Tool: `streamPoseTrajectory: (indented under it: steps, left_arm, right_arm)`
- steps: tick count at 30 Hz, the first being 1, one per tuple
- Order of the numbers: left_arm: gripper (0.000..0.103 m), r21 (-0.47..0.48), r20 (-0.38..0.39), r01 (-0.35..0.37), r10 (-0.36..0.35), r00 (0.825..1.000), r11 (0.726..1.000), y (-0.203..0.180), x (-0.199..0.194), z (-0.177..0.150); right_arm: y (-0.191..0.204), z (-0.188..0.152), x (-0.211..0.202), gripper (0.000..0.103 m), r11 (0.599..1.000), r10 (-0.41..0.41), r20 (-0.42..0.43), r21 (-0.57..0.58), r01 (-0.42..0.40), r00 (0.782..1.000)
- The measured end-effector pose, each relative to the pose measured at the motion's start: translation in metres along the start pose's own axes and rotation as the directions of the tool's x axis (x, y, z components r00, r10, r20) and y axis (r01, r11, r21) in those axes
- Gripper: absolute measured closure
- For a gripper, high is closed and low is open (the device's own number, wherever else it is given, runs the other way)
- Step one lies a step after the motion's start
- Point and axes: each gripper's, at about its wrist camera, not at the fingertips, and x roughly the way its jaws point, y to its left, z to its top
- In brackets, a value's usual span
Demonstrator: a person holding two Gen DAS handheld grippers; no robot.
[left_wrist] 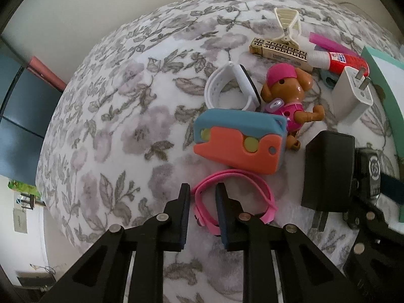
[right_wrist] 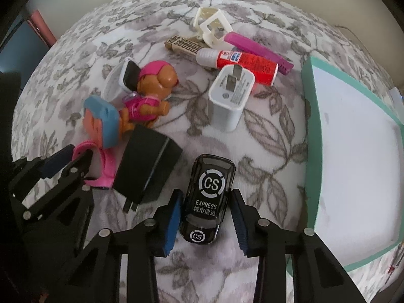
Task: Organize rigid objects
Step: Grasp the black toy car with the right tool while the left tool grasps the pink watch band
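black toy car (right_wrist: 207, 199), marked "cs express" on its roof, is bracketed by the fingers of the right gripper (right_wrist: 205, 217); the blue pads sit close along both sides of the car, but whether they actually press it cannot be told. the left gripper (left_wrist: 203, 210) is held apart, one finger threaded inside the loop of a pink band (left_wrist: 233, 197), nothing pinched. just left of the car a black charger (right_wrist: 147, 166) is seen lying on the floral cloth (right_wrist: 265, 136), and the pink band is found beyond that. past the charger from the car, a blue-and-orange case (right_wrist: 101, 123) and a brown toy dog (right_wrist: 151, 96) in pink are touching. a white plug adapter (right_wrist: 231, 96) is set beyond the car, a red glue bottle (right_wrist: 242, 64) behind it. right of the car a teal-edged white tray (right_wrist: 313, 131) is seen.
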Motion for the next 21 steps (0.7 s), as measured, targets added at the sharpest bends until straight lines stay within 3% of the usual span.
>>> streamPoseTrajectory:
  steps: [5, 9, 21]
  left_arm:
    - [0.084, -0.012, -0.007, -0.001, 0.001, 1.0, 1.0, -0.005, -0.005, -0.003]
    - [0.091, -0.052, -0.028, 0.037, -0.039, 0.999, 0.998, 0.0, -0.009, -0.005]
    - [0.091, -0.094, -0.039, 0.095, -0.099, 0.994, 0.991, 0.011, -0.019, 0.002]
  right_arm:
    - [-0.001, -0.009, -0.001, 0.065, 1.0, 0.018, -0.014, 0.008, -0.018, 1.0]
    - [-0.008, -0.012, -0.003, 0.065, 0.998, 0.042, -0.02, 0.037, -0.041, 0.999]
    - [-0.034, -0.009, -0.017, 0.067, 0.995, 0.07, -0.012, 0.072, -0.069, 0.997]
